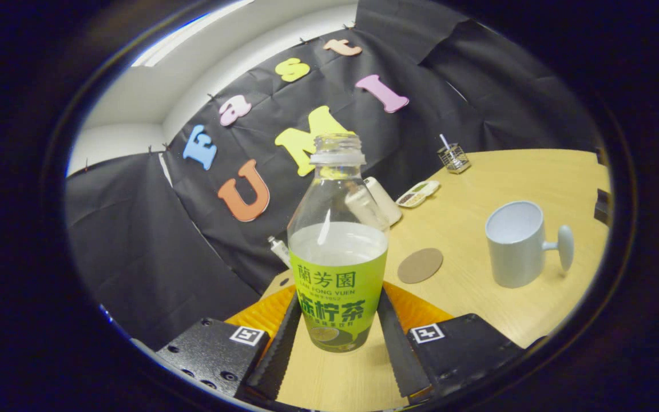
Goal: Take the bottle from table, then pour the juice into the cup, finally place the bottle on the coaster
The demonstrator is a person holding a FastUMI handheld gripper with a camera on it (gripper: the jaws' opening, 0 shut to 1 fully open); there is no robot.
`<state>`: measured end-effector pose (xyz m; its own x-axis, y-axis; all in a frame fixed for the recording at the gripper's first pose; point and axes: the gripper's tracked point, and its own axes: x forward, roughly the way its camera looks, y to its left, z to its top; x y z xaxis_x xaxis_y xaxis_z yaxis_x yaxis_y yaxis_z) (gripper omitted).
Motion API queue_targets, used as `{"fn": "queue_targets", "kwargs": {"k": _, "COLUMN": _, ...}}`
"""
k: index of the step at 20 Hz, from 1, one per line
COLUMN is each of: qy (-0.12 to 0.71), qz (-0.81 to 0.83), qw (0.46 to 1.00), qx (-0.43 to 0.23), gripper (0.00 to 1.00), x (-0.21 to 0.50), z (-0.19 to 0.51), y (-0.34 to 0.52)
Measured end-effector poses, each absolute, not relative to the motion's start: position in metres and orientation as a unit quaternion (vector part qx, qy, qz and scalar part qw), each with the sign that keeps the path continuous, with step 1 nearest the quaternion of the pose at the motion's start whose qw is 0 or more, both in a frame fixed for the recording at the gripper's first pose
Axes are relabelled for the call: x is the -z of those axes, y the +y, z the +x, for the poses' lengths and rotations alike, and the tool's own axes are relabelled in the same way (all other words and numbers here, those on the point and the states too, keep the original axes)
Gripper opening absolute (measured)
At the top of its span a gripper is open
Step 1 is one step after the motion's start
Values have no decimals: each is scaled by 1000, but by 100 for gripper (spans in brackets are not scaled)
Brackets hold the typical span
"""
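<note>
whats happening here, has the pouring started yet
Not yet. A hand-held gripper has its fingers on either side of the open bottle, close against the label, though a firm grip can't be confirmed. The bottle stands upright on the table, about half full, cap off. The white cup stands beyond the fingers to one side, looking empty. The round coaster lies bare between bottle and cup.

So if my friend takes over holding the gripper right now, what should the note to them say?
Gripper: fingers on both sides of the bottle; whether they press on it can't be told.
Bottle: upright, cap off, partly full, between the fingers.
Coaster: on the table, beyond the fingers. Cup: further along, looks empty.
Done: bottle reached.
Left: pour into cup, set bottle on coaster.
</note>
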<state>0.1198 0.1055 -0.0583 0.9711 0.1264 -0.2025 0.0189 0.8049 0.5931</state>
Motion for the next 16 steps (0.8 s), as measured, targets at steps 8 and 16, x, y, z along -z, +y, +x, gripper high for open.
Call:
{"fn": "queue_targets", "kwargs": {"k": 8, "qy": 107, "qz": 418, "qw": 901, "qx": -46, "gripper": 78, "x": 61, "z": 127, "y": 105}}
{"fn": "queue_targets", "kwargs": {"k": 16, "qy": 79, "qz": 520, "qw": 849, "qx": -45, "gripper": 77, "x": 60, "z": 131, "y": 92}}
